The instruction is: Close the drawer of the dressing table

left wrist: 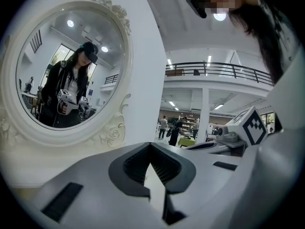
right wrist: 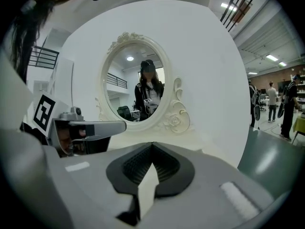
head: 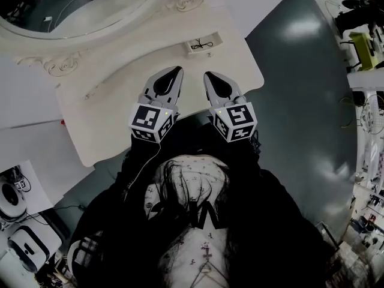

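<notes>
Left gripper [head: 176,71] and right gripper [head: 210,75]: jaws together, empty, side by side above the table [head: 108,101], facing the mirror [head: 90,11].

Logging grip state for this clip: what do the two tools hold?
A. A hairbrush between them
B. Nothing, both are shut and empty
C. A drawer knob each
B: the left tool and right tool each show jaws meeting tip to tip with nothing between them, over the dressing table.

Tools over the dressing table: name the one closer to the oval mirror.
The left tool, on the mirror's side; the right tool sits toward the tabletop's right edge.
</notes>
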`<state>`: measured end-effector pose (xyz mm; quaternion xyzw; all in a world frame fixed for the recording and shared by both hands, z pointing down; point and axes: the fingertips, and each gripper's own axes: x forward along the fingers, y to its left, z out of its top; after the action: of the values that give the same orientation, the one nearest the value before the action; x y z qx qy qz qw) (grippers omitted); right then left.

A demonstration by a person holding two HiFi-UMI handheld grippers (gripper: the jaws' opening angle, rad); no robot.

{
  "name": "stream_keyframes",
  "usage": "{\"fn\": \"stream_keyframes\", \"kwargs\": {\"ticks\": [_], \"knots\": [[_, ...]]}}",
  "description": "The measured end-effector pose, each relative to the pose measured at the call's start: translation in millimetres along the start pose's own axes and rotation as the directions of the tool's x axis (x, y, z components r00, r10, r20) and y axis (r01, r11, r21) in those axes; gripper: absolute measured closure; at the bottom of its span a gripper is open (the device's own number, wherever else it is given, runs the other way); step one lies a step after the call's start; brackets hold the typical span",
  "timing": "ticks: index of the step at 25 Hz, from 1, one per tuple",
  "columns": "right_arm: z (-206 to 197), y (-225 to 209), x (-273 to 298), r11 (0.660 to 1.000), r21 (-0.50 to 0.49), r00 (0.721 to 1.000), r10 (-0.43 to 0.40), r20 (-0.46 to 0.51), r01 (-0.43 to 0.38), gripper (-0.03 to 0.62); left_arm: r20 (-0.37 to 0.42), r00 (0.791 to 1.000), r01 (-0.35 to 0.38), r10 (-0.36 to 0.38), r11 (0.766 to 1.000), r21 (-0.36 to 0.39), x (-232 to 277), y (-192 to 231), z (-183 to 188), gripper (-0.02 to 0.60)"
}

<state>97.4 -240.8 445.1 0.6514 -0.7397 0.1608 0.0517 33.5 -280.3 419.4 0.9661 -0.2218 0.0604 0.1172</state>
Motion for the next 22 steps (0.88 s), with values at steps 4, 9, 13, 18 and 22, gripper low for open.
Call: {"fn": "stream_keyframes", "kwargs": {"ticks": [4,9,13,18,22], "knots": [[-2.7,-17.8,3.6,1.000,0.002,1.000,-0.007,-0.019,0.007,0.585,-0.006,1.000,-0.004,0.004,1.000,-0.004,11.2,-2.9,-1.3,0.581],[-12.9,-42.3,11.1,1.000,0.008,0.997,0.027,-0.066,-0.026,0.586,-0.016,0.998,-0.059,0.059,0.998,-0.022,22.7,-5.0,-3.6,0.581],[-25.4,-59.9,21.6,0.998,-0.006,0.992,0.068,-0.106,-0.069,0.585,-0.020,0.992,-0.127,0.127,0.991,-0.032,30.3,-4.6,-2.8,0.581],[-48.0,-79.4,30.3,0.993,-0.007,0.978,0.112,-0.174,-0.115,0.585,-0.026,0.982,-0.189,0.188,0.982,-0.029,36.2,-12.3,-2.6,0.581],[-62.9,-93.6,36.7,0.990,-0.008,0.966,0.134,-0.219,-0.139,0.585,-0.030,0.971,-0.238,0.237,0.971,-0.034,39.5,-13.2,-4.1,0.581]]}}
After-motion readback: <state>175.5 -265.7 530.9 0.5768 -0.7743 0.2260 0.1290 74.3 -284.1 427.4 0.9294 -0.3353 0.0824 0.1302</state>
